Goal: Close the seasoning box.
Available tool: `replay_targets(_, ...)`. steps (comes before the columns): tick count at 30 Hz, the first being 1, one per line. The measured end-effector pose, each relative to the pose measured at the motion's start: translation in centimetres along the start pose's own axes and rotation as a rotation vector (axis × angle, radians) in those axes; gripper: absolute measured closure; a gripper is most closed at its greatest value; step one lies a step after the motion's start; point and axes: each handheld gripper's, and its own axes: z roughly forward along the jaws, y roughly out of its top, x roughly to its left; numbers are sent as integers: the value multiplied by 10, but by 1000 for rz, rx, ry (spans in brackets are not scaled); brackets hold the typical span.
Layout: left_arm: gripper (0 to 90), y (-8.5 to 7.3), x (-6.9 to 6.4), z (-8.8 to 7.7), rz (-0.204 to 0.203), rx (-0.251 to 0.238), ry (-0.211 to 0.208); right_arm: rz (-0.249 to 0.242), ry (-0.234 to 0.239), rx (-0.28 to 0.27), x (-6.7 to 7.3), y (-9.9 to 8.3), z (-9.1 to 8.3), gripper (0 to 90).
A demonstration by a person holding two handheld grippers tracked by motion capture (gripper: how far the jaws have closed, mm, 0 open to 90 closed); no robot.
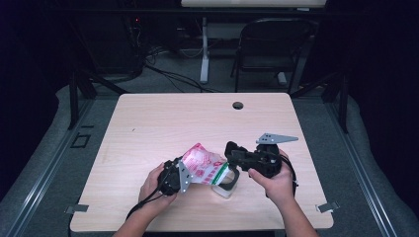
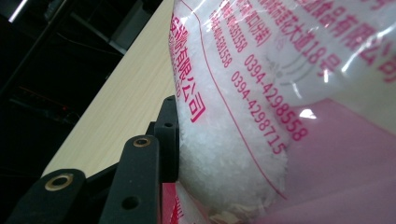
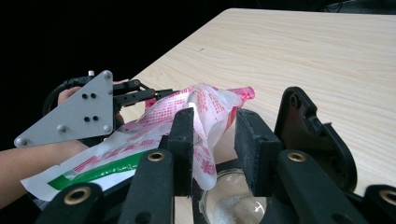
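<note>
Pouring from a bag into a glass jar

My left tongs (image 1: 179, 174) grip the pink-printed bag (image 1: 203, 165) of white granules; my right tongs (image 3: 214, 140) stand open around its corner, above the jar (image 3: 233, 205) holding some granules.

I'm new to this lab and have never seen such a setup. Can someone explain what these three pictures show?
A person sits at a wooden table, holding a hand-operated two-jaw tool in each hand. One picture looks down from above; the other two come from cameras riding on each tool. The left tool grips a pink-and-white plastic bag of white granules, tilted over a small clear glass jar on the table. The right tool has its jaws around the bag's open end above the jar, one pad against the plastic, the other apart from it.
</note>
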Motion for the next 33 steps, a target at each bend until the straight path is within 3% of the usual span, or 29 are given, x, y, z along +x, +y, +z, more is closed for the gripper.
replay_targets(9,624,5,-1,-1,67,-8,50,1,2,-19,-1,-5,-4,691)
replay_targets(17,625,6,0,-2,113,-3,82,1,2,-3,-2,-10,-2,699)
replay_targets(33,625,10,0,-3,191,30,105,5,3,2,-4,-14,-4,709)
